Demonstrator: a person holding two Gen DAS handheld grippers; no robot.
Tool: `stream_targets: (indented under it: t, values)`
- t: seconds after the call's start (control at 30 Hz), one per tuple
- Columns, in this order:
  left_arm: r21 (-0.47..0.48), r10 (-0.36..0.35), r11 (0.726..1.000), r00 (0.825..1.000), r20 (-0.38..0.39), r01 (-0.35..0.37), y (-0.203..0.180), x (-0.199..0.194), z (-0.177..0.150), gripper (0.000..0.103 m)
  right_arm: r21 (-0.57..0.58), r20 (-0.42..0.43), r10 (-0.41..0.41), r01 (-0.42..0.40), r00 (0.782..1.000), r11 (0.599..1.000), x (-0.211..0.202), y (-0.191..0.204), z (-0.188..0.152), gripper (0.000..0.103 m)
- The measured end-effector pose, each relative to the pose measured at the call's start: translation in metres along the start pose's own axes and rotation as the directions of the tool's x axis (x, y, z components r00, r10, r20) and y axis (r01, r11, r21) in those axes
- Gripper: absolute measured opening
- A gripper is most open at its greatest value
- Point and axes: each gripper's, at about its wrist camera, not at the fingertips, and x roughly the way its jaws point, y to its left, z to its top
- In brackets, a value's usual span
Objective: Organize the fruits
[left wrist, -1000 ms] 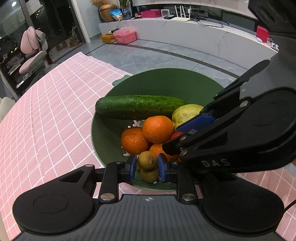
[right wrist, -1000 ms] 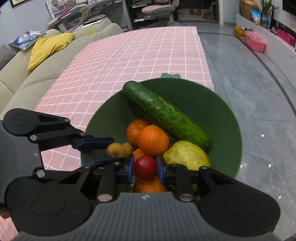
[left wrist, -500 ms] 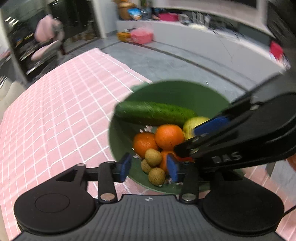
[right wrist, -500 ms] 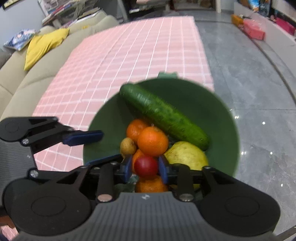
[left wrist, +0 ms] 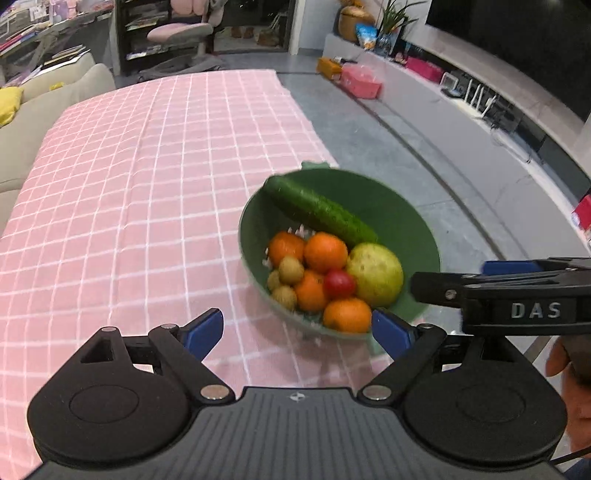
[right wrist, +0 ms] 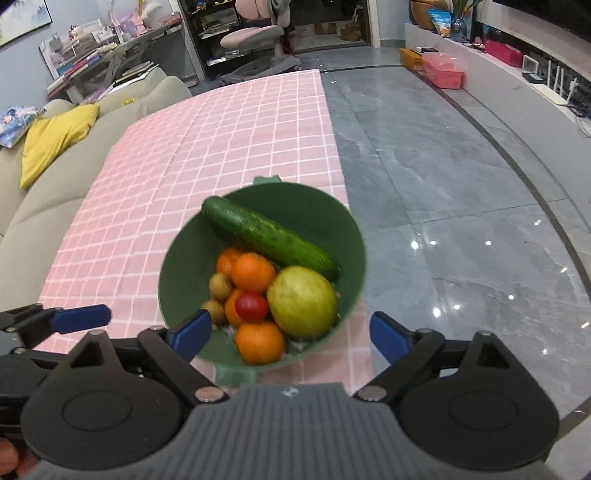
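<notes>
Both our left tool (left wrist: 297,328) and right tool (right wrist: 290,332) gape empty; the cherry tomato (right wrist: 252,306) looks soft, so we'd pinch its sides lightly.

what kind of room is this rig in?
Likely a home living room: a sofa with a yellow cushion, a desk chair, and a green fruit bowl on a pink checked tablecloth.

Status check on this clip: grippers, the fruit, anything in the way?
Left gripper open, empty. Right gripper open, empty. Tomato, oranges, cucumber all in green bowl. Nothing in the way.
</notes>
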Motion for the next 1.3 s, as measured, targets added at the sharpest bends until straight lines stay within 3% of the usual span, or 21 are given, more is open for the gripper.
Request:
stream_targets:
  t: [0.17,0.27,0.43,0.77,1.3]
  values:
    - [-0.03,0.11,0.993,0.993,-0.034,-0.111,-0.005,-0.01,-0.013,0.103,-0.014,0.007,-0.049,0.049,0.999,0.999,-0.018,-0.008,-0.014,0.094]
    - [-0.079,0.118,0.989,0.992,-0.042,-0.121,-0.003,-0.016,-0.016,0.103,-0.023,-0.015,-0.067,0.066,0.998,0.998,-0.02,-0.011,-0.022,0.094]
    - [-0.067,0.16,0.984,0.987,-0.031,-0.162,-0.015,-0.024,-0.013,0.103,-0.041,-0.015,-0.053,0.052,0.998,0.998,-0.026,-0.005,-0.027,0.093]
    - [-0.051,0.176,0.983,0.984,-0.013,-0.176,-0.026,-0.032,-0.017,0.096,-0.042,0.002,-0.026,0.026,1.0,0.999,-0.037,-0.009,-0.031,0.093]
    - [-0.033,0.192,0.981,0.981,-0.001,-0.192,-0.034,-0.039,-0.013,0.094,-0.048,0.017,-0.023,0.023,1.0,0.999,-0.046,-0.011,-0.035,0.093]
